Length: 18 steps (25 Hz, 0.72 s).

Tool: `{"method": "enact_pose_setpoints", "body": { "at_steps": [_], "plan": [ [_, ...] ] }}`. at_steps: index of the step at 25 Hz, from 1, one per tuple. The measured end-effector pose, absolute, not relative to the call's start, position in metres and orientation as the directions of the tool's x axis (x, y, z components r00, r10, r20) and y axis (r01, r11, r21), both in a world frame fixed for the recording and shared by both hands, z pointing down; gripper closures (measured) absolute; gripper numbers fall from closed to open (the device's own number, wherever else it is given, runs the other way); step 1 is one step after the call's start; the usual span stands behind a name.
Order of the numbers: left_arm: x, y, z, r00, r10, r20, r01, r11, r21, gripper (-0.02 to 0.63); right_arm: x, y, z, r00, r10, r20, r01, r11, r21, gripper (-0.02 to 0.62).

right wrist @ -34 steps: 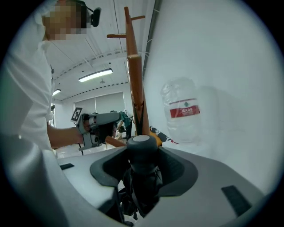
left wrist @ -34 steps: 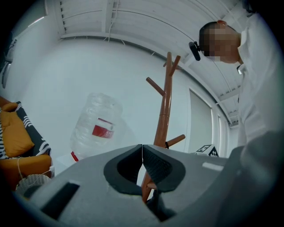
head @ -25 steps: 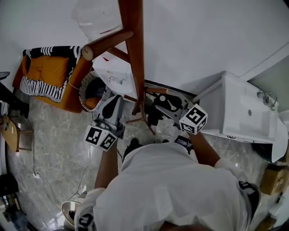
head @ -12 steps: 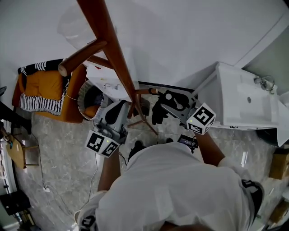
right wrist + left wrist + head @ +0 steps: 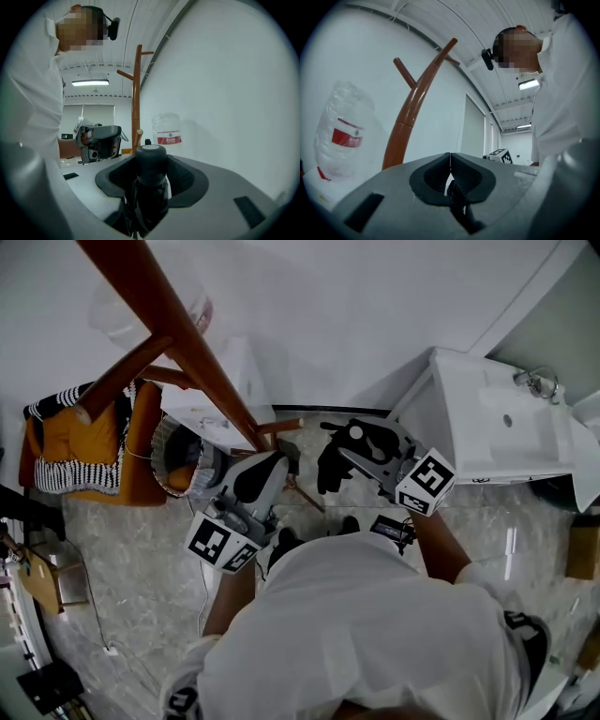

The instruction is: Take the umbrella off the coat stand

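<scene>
the right gripper (image 5: 151, 185) had drawn the folded black umbrella (image 5: 330, 470) away from the coat stand (image 5: 187, 343), whose low peg (image 5: 281, 425) now lay apart to the left of its fingers, so the lift-off looked done. those fingers were clamped round the umbrella just below its round cap. the left gripper (image 5: 450, 161) had its fingers pressed together on nothing i could name, and only a water bottle (image 5: 167, 131) stood well beyond the right fingers, blocking nothing.

An orange armchair (image 5: 66, 439) stands left of the left hand-held gripper (image 5: 269, 465) — a white sink (image 5: 497, 432) right of the right hand-held gripper (image 5: 349, 442).
</scene>
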<state>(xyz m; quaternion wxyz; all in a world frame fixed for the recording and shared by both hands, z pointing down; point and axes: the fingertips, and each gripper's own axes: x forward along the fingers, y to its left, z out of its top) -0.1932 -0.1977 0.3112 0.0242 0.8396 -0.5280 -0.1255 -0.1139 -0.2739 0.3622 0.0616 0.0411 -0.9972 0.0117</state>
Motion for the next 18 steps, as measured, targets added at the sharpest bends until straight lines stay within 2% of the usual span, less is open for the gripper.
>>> {"method": "enact_pose_setpoints", "body": {
  "at_steps": [7,12,18],
  "plan": [
    [-0.161,-0.213,0.321,0.445,-0.886,-0.128,-0.877,-0.460,0.140,0.589,-0.080,-0.292,0.370,-0.968,-0.221,0.123,-0.226,0.974,-0.032,0.388],
    [-0.148,-0.228,0.340,0.405,-0.912,-0.063,-0.908,-0.410,0.086,0.589,-0.056,-0.310,0.382,-0.933,-0.340,0.118,-0.349,0.935,-0.063,0.388],
    [-0.145,-0.241,0.361,0.345,-0.938,-0.042,-0.928,-0.348,0.136,0.589,-0.033,-0.326,0.390,-0.874,-0.476,0.098,-0.485,0.870,-0.092,0.388]
  ]
}}
